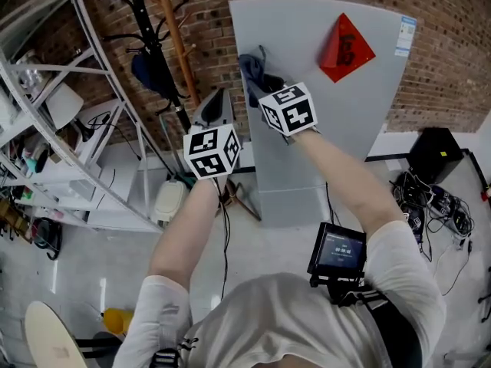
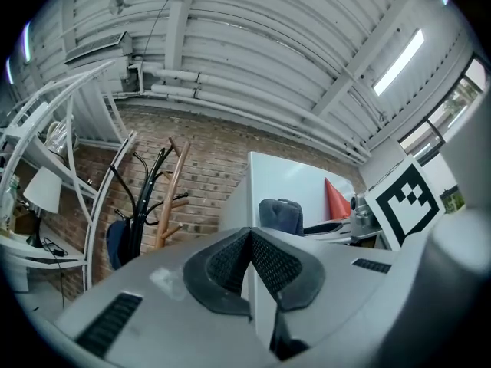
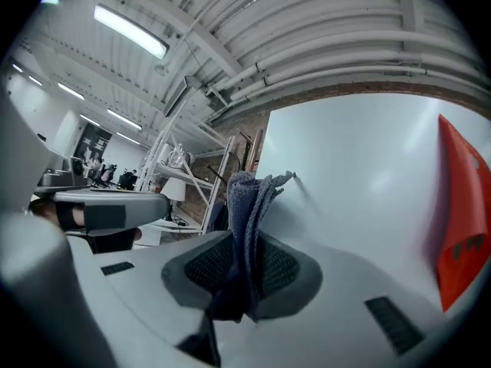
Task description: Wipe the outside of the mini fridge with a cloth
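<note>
Blue-grey cloth (image 3: 247, 205), ribbed and folded into a thick soft wad, stands pinched between the dark, mesh-textured pads (image 3: 201, 263) of the right tongs (image 3: 244, 276), which are closed firmly on its lower end while the free folds rise above them. The left tongs (image 2: 252, 240) hang just beside, jaws drawn together with nothing between them. Past the wad lies the mini fridge (image 3: 360, 175), a smooth, pale grey, faintly glossy slab; the cloth's loose tip seems to touch its front near the upper left corner, close to the left edge. From here the main risk looks to be the grip: only the cloth's base is held, so drag on the smooth door could pull it out or bend it aside, letting hard plastic jaw tips scrape the finish. Sweeping right, the cloth could snag the red paper diamond (image 1: 347, 48) stuck on the door and lift or tear it, and the small label (image 1: 406, 35) at the top right corner could peel likewise. A hard push might also rock so light a cabinet. Behind stands a rough brick wall (image 1: 211, 37), with a wooden coat stand (image 1: 170, 29) and white tubular shelving (image 1: 84, 113) to the left.
</note>
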A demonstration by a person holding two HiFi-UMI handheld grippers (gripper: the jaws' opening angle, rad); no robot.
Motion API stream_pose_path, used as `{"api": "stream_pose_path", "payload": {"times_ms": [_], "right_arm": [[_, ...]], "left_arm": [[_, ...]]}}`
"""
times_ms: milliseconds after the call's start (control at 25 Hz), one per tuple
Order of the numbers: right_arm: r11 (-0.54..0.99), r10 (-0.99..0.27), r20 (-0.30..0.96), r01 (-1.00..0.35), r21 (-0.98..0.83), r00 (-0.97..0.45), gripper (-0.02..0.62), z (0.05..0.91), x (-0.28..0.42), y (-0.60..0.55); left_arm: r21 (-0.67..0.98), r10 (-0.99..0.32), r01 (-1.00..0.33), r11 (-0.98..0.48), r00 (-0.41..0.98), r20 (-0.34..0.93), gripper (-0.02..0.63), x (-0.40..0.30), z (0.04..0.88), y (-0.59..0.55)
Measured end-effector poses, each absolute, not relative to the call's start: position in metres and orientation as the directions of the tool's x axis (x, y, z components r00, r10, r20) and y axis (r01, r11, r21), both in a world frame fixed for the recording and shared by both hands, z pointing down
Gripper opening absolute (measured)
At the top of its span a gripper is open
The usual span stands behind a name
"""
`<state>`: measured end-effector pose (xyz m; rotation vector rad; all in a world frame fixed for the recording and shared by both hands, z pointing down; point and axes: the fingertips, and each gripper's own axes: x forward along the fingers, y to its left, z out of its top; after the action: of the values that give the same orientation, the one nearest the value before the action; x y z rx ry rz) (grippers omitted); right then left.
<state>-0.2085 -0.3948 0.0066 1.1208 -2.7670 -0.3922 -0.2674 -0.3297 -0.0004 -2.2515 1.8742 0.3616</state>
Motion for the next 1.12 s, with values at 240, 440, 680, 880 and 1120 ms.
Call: {"api": "stream_pose_path", "payload": {"times_ms": [240,440,680,880,1120], "right_arm": [[0.661,-0.727,0.020,-0.691,0.292,-0.687,0.080,0.011,-0.216,-0.402],[0.635,-0.752,0.026,-0.713,0.298,-0.659,0.080,0.015,-0.197,-0.403],[0.595,-0.788,0.032,-0.746,0.300,-0.615,0.080,0.019,-0.146,-0.412],[0.587,-0.792,0.020,-0.750,0.304,-0.611,0.080,0.016,-0.107,-0.411],[0.576,-0.794,-0.005,-0.753,0.318,-0.608,0.080,0.008,-0.056,-0.405]], "left_arm": [[0.013,-0.937,-0.979,-0.205,0.192,-0.292,0.001,-0.277,0.006,-0.333],[0.011,-0.927,-0.968,-0.251,0.237,-0.292,0.000,-0.259,0.008,-0.340],[0.011,-0.915,-0.954,-0.298,0.283,-0.287,0.000,-0.219,0.009,-0.351],[0.012,-0.907,-0.945,-0.328,0.311,-0.285,0.000,-0.180,0.010,-0.359],[0.011,-0.896,-0.930,-0.368,0.351,-0.272,0.000,-0.127,0.011,-0.370]]}}
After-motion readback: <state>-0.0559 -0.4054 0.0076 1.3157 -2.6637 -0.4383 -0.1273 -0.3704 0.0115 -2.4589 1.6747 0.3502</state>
